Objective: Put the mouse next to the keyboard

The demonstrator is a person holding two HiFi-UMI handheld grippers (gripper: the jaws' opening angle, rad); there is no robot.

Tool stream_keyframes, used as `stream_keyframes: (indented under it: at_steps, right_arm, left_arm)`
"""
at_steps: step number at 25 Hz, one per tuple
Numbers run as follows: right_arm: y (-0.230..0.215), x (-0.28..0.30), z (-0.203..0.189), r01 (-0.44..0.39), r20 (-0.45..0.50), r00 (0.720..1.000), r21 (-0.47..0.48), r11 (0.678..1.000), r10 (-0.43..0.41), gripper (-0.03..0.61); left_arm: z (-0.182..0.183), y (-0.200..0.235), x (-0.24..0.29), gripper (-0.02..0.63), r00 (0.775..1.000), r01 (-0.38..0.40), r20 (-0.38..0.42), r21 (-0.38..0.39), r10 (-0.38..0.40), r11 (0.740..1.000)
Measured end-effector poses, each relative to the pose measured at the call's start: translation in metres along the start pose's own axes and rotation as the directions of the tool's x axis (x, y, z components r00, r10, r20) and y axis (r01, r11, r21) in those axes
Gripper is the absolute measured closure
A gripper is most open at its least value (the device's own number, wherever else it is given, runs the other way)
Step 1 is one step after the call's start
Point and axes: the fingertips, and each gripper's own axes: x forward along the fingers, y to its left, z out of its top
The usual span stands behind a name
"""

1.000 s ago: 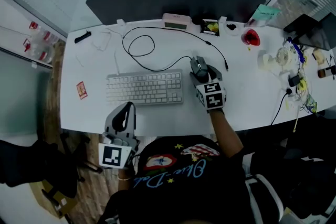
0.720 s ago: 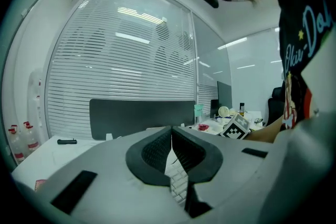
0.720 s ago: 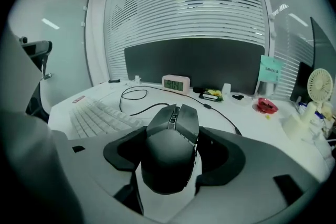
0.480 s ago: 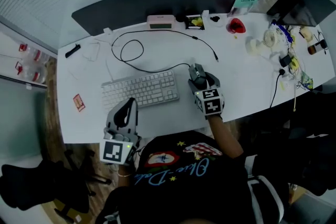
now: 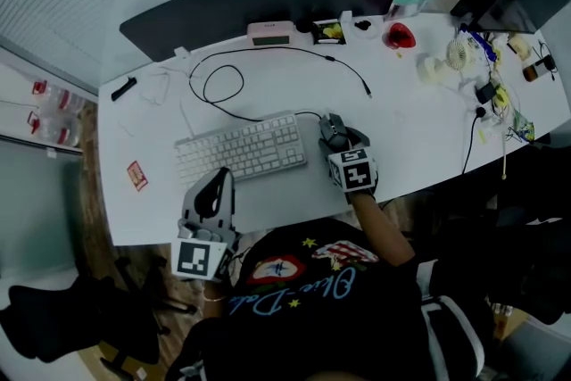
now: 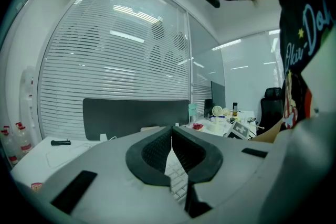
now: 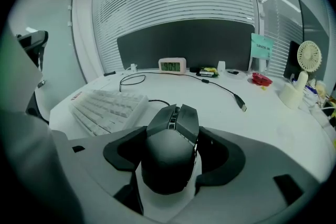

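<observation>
A dark mouse [image 5: 332, 126] [image 7: 170, 147] rests on the white desk [image 5: 419, 125], just right of the white keyboard [image 5: 239, 149] [image 7: 105, 106]. My right gripper [image 5: 338, 138] [image 7: 176, 140] is shut on the mouse, one jaw pressed against each of its sides. The mouse's cable runs from its nose behind the keyboard. My left gripper [image 5: 213, 183] [image 6: 171, 139] hovers over the desk's front edge, below the keyboard, with its jaws shut on nothing.
A looped black cable [image 5: 223, 85] lies behind the keyboard. A pink clock [image 5: 272, 33] and a dark partition [image 5: 268, 3] stand at the back. A red object [image 5: 401, 37], a small fan [image 5: 459, 60] and clutter fill the right end.
My right gripper has brought the mouse a little nearer the front edge, alongside the keyboard's right end. The left gripper has stayed put.
</observation>
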Motion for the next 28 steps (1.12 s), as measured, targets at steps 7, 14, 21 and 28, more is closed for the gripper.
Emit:
stream_keyframes:
  at_steps: [7,14,21,28]
  right_arm:
    - [0.003,0.009,-0.013,-0.004,-0.045,0.999,0.028,1.0,0.005,0.301]
    - [0.002,0.012,-0.02,0.003,-0.055,0.998,0.013,1.0,-0.003,0.301]
    - [0.004,0.009,-0.017,0.0,-0.035,0.999,0.0,1.0,0.0,0.301]
    - [0.002,-0.02,0.021,-0.023,0.095,0.995,0.0,1.0,0.023,0.301]
  left_arm:
    - [-0.001,0.004,-0.004,0.611,1.0,-0.012,0.0,-0.007,0.012,1.0]
    - [-0.002,0.007,-0.003,0.611,1.0,-0.017,0.001,-0.013,0.017,1.0]
    - [-0.003,0.007,-0.001,0.611,1.0,-0.005,-0.001,-0.016,0.005,1.0]
    - [-0.002,0.009,0.002,0.611,1.0,-0.005,0.0,-0.009,0.005,1.0]
